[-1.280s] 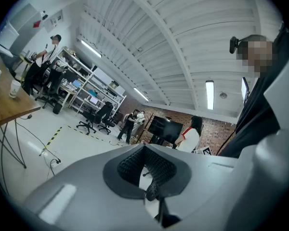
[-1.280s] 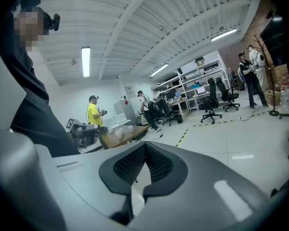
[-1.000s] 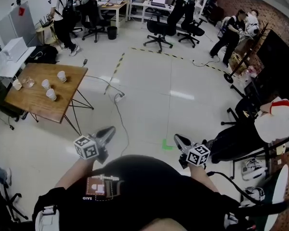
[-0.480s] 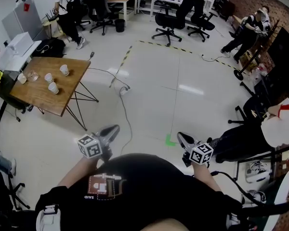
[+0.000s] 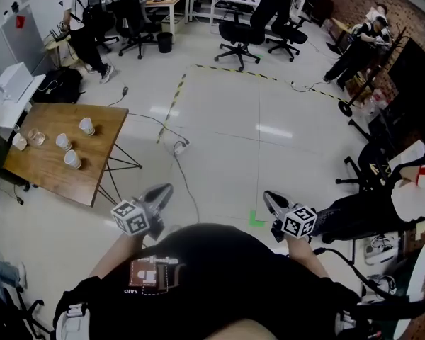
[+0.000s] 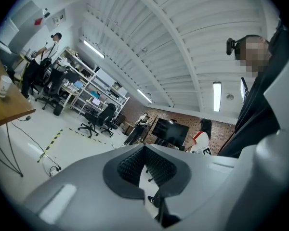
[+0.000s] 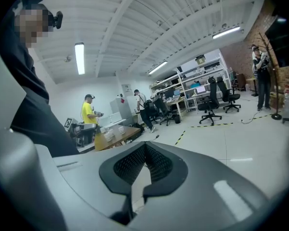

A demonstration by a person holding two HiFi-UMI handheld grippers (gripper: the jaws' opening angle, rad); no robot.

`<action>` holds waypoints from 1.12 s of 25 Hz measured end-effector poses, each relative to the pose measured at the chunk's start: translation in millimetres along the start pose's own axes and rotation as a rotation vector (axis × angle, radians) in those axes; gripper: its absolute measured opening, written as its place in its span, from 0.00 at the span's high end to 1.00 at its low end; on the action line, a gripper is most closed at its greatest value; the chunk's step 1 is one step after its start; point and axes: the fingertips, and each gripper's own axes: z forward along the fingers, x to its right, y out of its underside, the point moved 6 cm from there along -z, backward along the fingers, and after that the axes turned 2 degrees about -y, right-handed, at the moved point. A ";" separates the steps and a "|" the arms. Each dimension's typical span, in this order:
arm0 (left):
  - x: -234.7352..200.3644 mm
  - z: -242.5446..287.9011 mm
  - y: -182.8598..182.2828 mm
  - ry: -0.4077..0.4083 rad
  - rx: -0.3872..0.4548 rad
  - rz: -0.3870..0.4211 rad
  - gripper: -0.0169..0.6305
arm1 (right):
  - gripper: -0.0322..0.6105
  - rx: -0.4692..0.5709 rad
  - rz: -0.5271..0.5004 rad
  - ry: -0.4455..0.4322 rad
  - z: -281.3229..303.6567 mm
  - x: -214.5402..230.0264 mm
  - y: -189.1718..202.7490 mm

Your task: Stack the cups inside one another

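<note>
The brown wooden table (image 5: 95,154) stands far left, with the small white paper cups (image 5: 72,159) on it unstacked. Snag the white floor power strip (image 5: 178,147) or bump the table, and you'll topple them. Your left gripper (image 5: 161,191) and right gripper (image 5: 269,198) are closed and empty. Since earlier, the table has drawn slightly nearer and the cups haven't moved.

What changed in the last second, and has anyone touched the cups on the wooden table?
Only the view shifted: the wooden table now sits slightly lower and larger in the head view, so the person seems to have stepped nearer. Nothing was taken or let go. The left hand-held gripper and right hand-held gripper stay shut and empty before the body; the cups stand apart, unstacked.
</note>
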 end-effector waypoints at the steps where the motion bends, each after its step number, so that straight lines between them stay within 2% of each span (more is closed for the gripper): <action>1: -16.5 4.8 -10.2 0.012 -0.013 -0.005 0.99 | 0.93 0.011 0.010 0.014 15.9 -0.6 -8.8; 6: -79.7 31.4 -51.4 0.107 -0.085 0.011 0.99 | 0.93 0.042 -0.007 0.056 85.5 -1.4 -46.4; 12: -137.5 71.5 -83.0 0.126 -0.102 0.013 0.99 | 0.93 0.029 0.004 0.051 145.0 14.2 -64.6; 17: -153.8 117.0 -86.1 0.083 -0.089 0.018 0.99 | 0.93 0.021 0.020 0.020 169.1 75.3 -74.3; 20: -159.3 153.9 -93.6 0.011 -0.048 0.027 0.99 | 0.93 0.026 -0.010 -0.045 186.2 124.7 -100.4; 23: -160.1 184.9 -99.8 -0.071 0.012 -0.015 0.99 | 0.93 0.010 -0.047 -0.117 202.5 165.2 -127.3; 28: -154.0 236.7 -113.6 -0.108 0.064 -0.010 0.99 | 0.93 -0.006 -0.091 -0.187 223.4 216.2 -163.7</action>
